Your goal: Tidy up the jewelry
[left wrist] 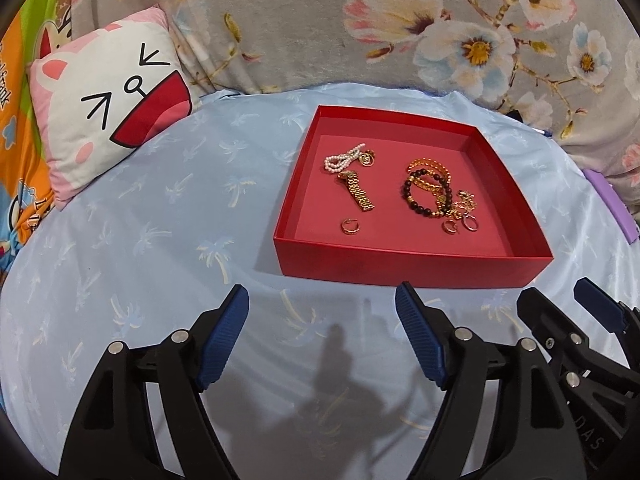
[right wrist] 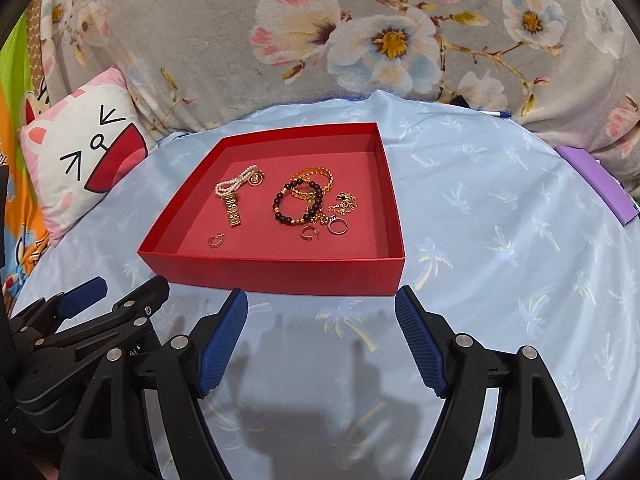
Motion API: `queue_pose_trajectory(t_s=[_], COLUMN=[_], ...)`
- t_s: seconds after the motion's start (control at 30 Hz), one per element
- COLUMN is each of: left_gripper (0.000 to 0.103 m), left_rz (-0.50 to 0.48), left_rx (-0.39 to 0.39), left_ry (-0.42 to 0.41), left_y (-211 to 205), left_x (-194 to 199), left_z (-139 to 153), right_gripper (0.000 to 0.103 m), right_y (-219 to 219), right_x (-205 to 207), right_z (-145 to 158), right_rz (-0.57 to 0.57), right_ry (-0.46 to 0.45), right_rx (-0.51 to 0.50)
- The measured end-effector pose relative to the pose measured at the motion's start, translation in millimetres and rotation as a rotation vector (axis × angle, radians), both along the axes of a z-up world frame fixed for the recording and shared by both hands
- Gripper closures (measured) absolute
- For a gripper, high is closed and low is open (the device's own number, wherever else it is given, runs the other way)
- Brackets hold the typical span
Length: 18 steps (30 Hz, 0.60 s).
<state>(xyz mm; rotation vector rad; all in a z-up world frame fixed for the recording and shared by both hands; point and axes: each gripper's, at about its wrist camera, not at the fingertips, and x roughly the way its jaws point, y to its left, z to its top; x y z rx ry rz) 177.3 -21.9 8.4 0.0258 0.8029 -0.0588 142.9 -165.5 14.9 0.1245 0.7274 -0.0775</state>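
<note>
While both the left gripper (left wrist: 322, 336) and right gripper (right wrist: 321, 336) hover empty with jaws spread, ready to pick, the jewelry (right wrist: 304, 200) lies ahead of them in the red tray (right wrist: 280, 276).

tray (left wrist: 408, 268) on bedsheet (left wrist: 160, 240) | jewelry (left wrist: 428, 190) in tray | pillow (left wrist: 108, 108) left-behind

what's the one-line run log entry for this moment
left gripper: open, empty | right gripper: open, empty | red tray: on blue sheet, holds all jewelry | dark bead bracelet: overlaps gold bangle
</note>
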Motion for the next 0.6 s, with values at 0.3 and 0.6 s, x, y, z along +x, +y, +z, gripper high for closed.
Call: queue_pose_trajectory(t_s=[0.3, 0.6], left_gripper=[0.029, 0.029], left_rz=[0.009, 0.019], left_rx=[0.027, 0.047], left_ry=[0.006, -0.006], left_y=[-2, -4], left_x=[2, 0], left_z=[-7, -8], right_gripper=[0.026, 0.026], right_y=[-3, -2], right_x=[3, 3], right_z=[-8, -11], right_rz=[-0.023, -0.029], right_ry=[0.015, 0.019], right_rx=[-0.004, -0.012])
